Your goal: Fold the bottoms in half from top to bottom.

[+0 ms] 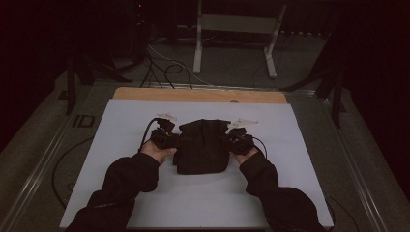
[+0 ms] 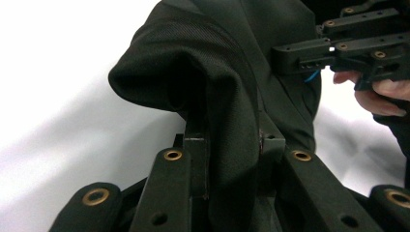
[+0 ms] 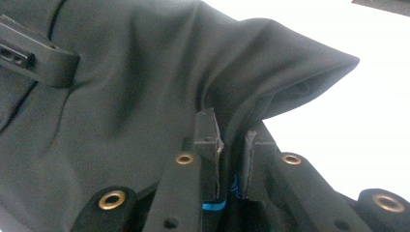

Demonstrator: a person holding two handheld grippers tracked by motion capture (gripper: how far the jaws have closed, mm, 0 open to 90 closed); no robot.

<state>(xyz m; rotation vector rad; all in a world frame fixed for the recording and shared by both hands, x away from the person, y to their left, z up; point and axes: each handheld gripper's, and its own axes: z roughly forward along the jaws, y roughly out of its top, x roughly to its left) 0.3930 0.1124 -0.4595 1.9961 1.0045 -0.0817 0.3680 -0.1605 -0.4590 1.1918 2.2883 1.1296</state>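
**Two grippers hold a dark cloth over the white sheet**

The black cloth (image 1: 202, 146) is soft and floppy. It is folded up, so it looks like a thick square with a wavy top edge. It sits in the middle of the white sheet (image 1: 121, 121), with white showing on every side of it. I cannot tell if its bottom edge rests on the sheet or hangs just above it.

The left gripper (image 1: 170, 140) has the cloth's left side. The right gripper (image 1: 234, 139) has the cloth's right side. Both are closed tight on the cloth, with only a thin gap where the cloth is pinched. A hand (image 1: 157, 152) in a dark sleeve (image 1: 126, 180) holds the left gripper, just beside the cloth.

From up high, the cloth is only a dark shape. You can see the brown board (image 1: 198, 94) behind the sheet, far from the cloth, and cables (image 1: 159, 67) on the floor behind that.

The left gripper view comes in close. There the cloth (image 2: 203, 63) shows fine lines in its weave, and a fold curls over like a little tunnel. The other gripper (image 2: 338, 48) bites the far side of the cloth.

The right gripper view shows the cloth (image 3: 145, 87) bunched into a pointy corner above the jaws. A small blue strip (image 3: 212, 206) peeks out low between them.
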